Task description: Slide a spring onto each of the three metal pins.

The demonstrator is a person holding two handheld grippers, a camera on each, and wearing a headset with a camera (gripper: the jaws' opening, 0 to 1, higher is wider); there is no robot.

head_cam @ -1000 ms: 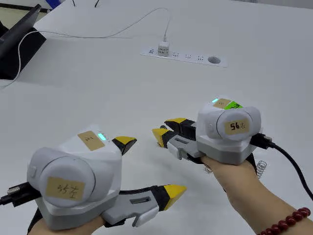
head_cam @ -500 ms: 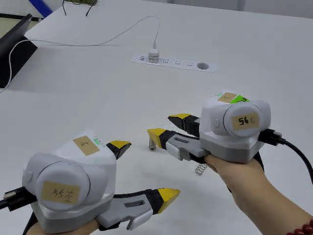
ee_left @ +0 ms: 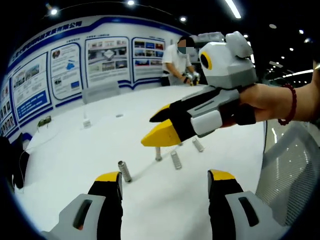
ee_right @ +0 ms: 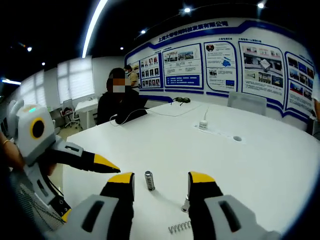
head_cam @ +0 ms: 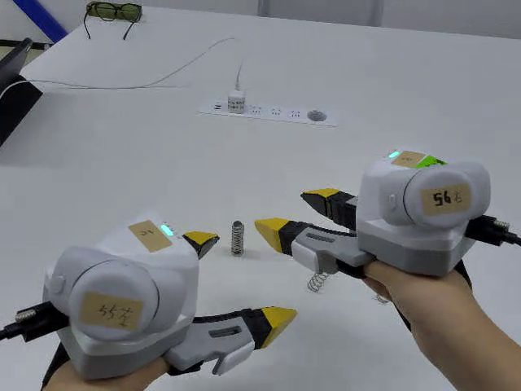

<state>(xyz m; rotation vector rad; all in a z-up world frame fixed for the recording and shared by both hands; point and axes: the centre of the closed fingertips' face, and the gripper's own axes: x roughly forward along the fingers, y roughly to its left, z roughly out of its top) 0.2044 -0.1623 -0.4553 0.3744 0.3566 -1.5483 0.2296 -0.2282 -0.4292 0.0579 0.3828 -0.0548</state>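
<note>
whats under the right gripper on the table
A loose spring lies on the table below the right gripper; the left gripper view shows a bare pin there too. The hand hides the rest.

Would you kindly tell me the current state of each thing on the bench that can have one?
left gripper: open, holding nothing.
right gripper: open, holding nothing.
sprung pin: upright, with a spring on it.
bare pin: upright, no spring on it.
loose spring: lying on its side, not on a pin.
charger: plugged into the power strip.
</note>
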